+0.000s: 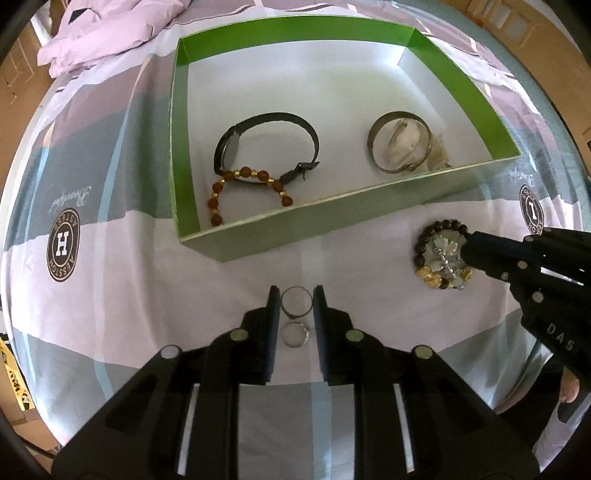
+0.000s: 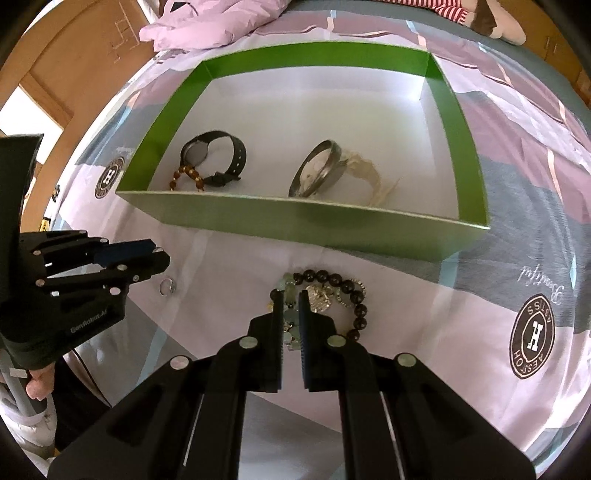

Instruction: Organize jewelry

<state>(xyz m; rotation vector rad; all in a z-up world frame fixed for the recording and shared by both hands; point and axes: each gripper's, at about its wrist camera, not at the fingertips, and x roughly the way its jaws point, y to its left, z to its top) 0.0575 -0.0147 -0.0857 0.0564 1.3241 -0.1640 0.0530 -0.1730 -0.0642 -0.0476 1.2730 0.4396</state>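
Note:
A green box (image 1: 332,206) (image 2: 295,218) on the bed holds a black watch (image 1: 280,120) (image 2: 236,147), a brown bead bracelet (image 1: 251,173) (image 2: 184,171) and a silver bangle (image 1: 399,118) (image 2: 328,162). In front of the box, two thin silver rings (image 1: 295,302) lie on the sheet between the fingers of my open left gripper (image 1: 295,295) (image 2: 162,258). To the right is a tangled pile with a black bead bracelet (image 1: 443,224) (image 2: 332,278). My right gripper (image 2: 290,299) (image 1: 467,247) is down in that pile, its fingers narrowly shut on a pale green bead bracelet (image 2: 290,317).
The bed has a pink, grey and white sheet (image 1: 110,295) with round logo prints. A crumpled pink pillow (image 1: 110,29) (image 2: 214,26) lies behind the box, and a soft toy (image 2: 491,18) sits at the far right. A person's hand (image 2: 37,387) holds the left gripper's handle.

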